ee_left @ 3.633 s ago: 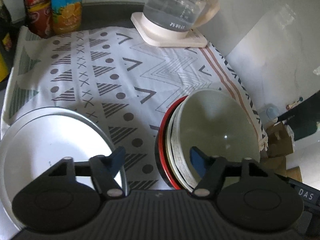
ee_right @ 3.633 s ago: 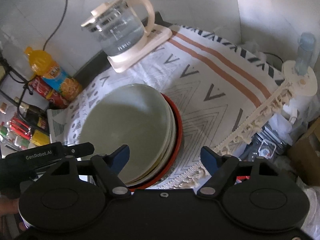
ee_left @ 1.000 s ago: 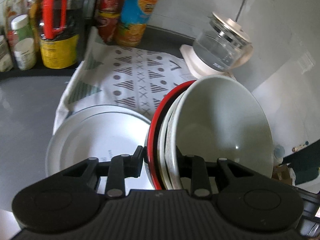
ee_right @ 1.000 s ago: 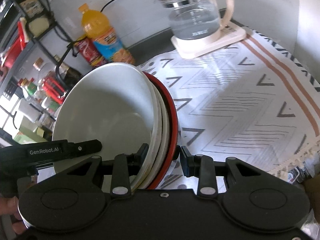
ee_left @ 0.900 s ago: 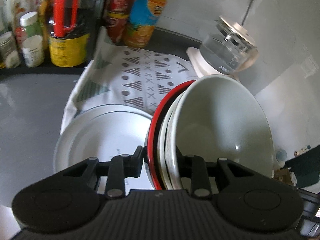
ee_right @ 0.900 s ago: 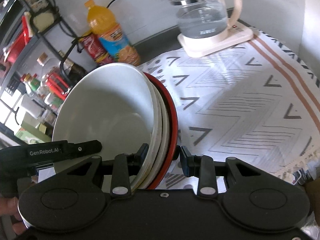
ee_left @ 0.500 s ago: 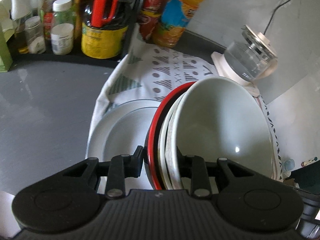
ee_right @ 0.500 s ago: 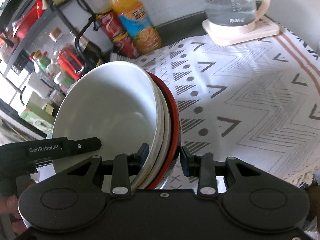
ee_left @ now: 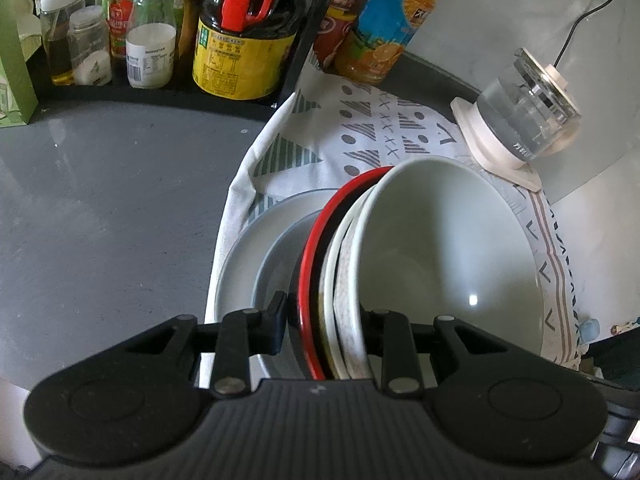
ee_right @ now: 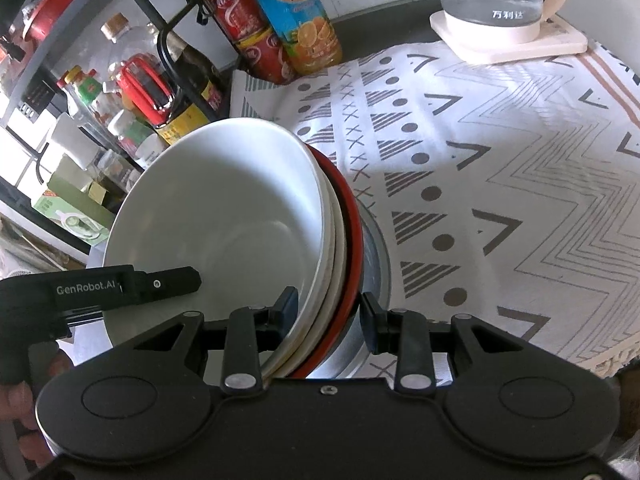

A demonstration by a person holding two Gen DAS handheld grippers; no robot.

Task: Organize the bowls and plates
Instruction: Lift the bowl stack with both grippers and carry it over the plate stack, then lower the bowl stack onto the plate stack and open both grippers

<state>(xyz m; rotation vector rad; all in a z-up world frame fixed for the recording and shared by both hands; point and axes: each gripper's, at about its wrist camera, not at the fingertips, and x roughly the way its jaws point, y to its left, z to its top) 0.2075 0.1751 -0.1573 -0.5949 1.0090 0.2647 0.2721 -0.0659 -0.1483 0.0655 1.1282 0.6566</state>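
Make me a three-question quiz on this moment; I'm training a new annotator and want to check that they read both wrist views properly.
1. True or false: the left gripper is clamped on the rims of the bowl stack.
2. What lies directly beneath the held stack? A) grey plate B) kettle C) bare counter
3. Fill in: the outermost bowl in the stack, the one against the right gripper's outer finger, has a ____ rim.

Key: 1 true; 2 A; 3 red. Both grippers pinch the stack from opposite sides, and the red-rimmed bowl sits at the bottom of the nest.
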